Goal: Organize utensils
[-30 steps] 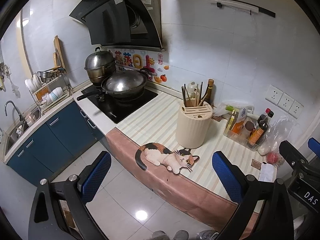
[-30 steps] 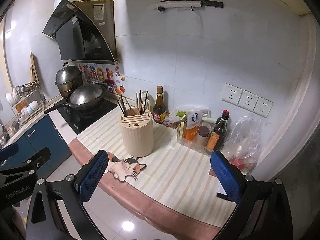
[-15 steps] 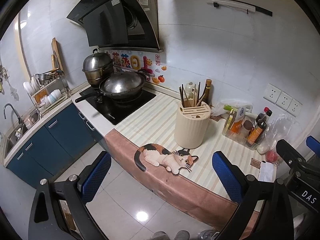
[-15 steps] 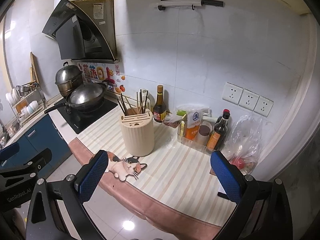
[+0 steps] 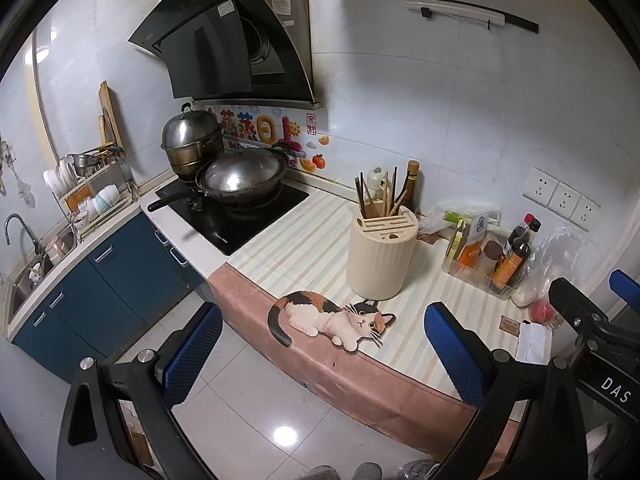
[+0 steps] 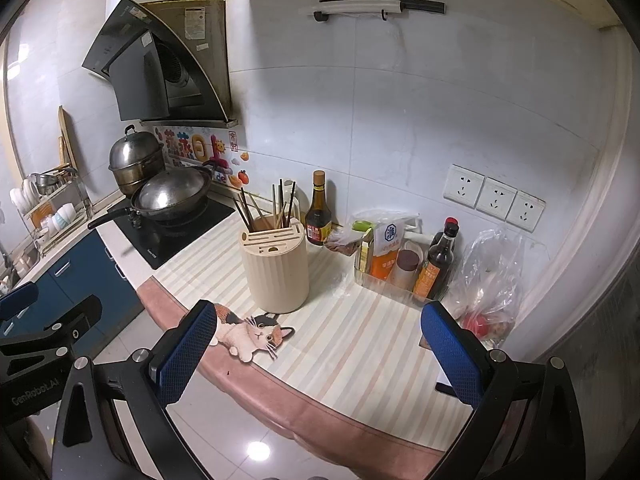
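We're holding both grippers off the counter's edge, well apart from the ribbed cream utensil holder (image 5: 381,254) standing on the striped mat (image 6: 360,344). Thin wooden chopsticks (image 6: 276,210) lean in its rear compartment. Left gripper (image 5: 324,354) spread wide, empty; right gripper (image 6: 318,354) the same, its blue textured pads (image 6: 186,350) level.

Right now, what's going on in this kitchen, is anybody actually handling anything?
Not yet. A person holds two blue-padded grippers out in front of the counter, and both the left gripper and the right gripper are open and empty. On the striped counter mat stands a cream utensil holder with chopsticks upright in its back compartment. A cat-shaped decoration lies at the mat's front edge. Neither gripper touches anything.
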